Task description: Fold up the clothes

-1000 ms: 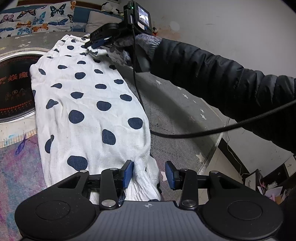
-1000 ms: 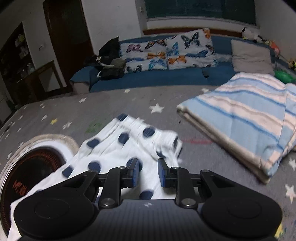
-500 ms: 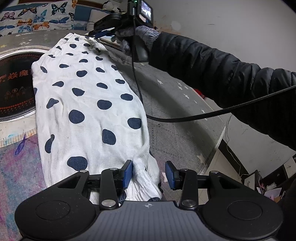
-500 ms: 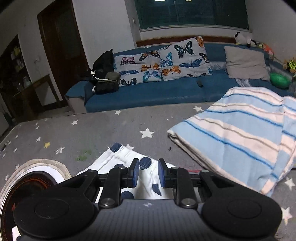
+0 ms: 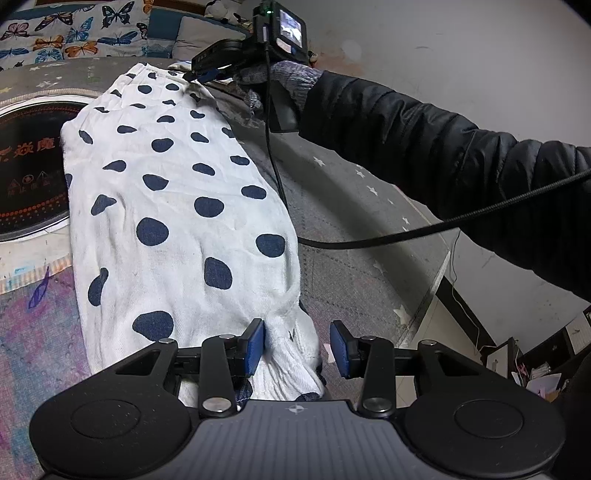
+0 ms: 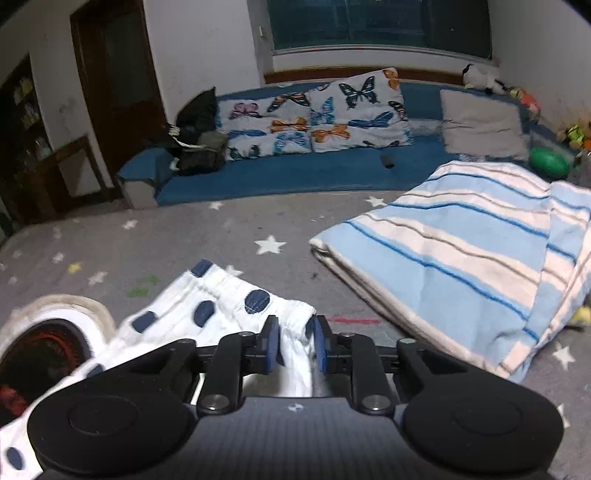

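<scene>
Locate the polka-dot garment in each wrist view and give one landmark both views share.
Left wrist: the polka-dot garment runs from bottom centre up to the upper left.
Right wrist: the garment lies lower left, its edge between the pads.
Shared landmark: the butterfly cushions at the back.

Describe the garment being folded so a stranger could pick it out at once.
On the grey star-print surface in front of the blue sofa, two fabrics lie. The garment is the long white one with navy dots, beside the round black plate; the folded blanket is blue-striped instead.
</scene>
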Demonstrator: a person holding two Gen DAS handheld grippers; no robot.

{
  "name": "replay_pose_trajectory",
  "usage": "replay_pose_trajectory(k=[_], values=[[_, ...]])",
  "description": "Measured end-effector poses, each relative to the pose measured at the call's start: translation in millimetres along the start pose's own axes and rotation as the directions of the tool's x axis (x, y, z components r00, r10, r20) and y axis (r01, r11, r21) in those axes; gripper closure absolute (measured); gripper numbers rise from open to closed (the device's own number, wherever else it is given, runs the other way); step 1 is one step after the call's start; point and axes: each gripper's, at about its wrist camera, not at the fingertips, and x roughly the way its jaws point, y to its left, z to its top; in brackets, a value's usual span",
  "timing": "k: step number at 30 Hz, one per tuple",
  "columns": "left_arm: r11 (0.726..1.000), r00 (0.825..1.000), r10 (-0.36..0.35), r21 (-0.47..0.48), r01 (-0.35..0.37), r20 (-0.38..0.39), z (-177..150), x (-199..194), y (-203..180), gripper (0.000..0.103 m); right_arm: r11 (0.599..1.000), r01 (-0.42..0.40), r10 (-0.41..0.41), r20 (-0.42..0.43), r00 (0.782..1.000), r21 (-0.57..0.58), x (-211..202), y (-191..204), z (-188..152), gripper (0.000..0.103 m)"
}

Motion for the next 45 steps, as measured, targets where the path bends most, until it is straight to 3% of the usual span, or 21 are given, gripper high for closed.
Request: replay_pose_trajectory(k=[4, 6, 7, 8, 10, 18, 20, 27, 35, 45], values=[[1.0, 1.0, 0.0, 0.0, -0.001, -0.001, -1.3, 0.2, 0.6, 0.061, 0.999, -0.016, 0.016, 0.0, 1.0, 0.034, 0.2, -6.0, 1.6, 0.09], [1.0, 1.0, 0.0, 0.0, 0.0, -0.001, -1.8, 0.2, 0.7, 0.061, 0.998, -0.031, 0.031, 0.001, 1.0, 0.057, 0.0, -9.9, 2.4, 0.085], [1.0, 1.0, 0.0, 0.0, 0.0, -0.001, -2.1, 0.2, 0.7, 0.06, 0.997, -0.038, 0.038, 0.002, 0.999, 0.063, -0.6, -11.5, 2.6, 0.078], [1.0, 1.0, 0.0, 0.001, 0.0, 0.001, -1.1, 0.7, 0.8, 0.059, 0.997, -0.045, 0.045, 0.003, 0.999, 0.06, -2.0, -12.4, 2.1, 0.063], [1.0, 1.0, -0.001, 0.001, 0.001, 0.005, 1.2, 1.7, 1.0, 0.057, 0.997, -0.058, 0.058, 0.004, 0.998, 0.052, -4.9, -14.3, 1.3, 0.05], [0.999, 0.998, 0.041, 0.021, -0.042, 0.046, 9.2, -11.2, -0.1, 0.05, 0.997, -0.077, 0.077, -0.004, 0.997, 0.032, 5.8, -8.9, -5.4, 0.049], [0.998, 0.997, 0.054, 0.02, -0.055, 0.053, 9.5, -14.9, 1.6, 0.049, 0.997, -0.071, 0.071, 0.005, 0.997, 0.012, 7.1, -4.9, -6.9, 0.051], [0.995, 0.993, 0.1, 0.015, -0.101, 0.069, 8.2, -24.9, 5.2, 0.045, 0.997, -0.077, 0.076, 0.009, 0.997, 0.026, 2.2, -3.0, -5.8, 0.087], [0.988, 0.984, 0.154, 0.001, -0.154, 0.088, 6.4, -35.2, 9.5, 0.044, 0.989, -0.137, 0.132, 0.07, 0.989, 0.063, -29.1, -2.8, -2.1, 0.09], [0.973, 0.963, 0.229, -0.017, -0.229, 0.143, 8.8, -47.8, 13.7, 0.04, 0.984, -0.177, 0.177, 0.122, 0.977, -0.005, -82.1, 19.5, 2.9, 0.091]])
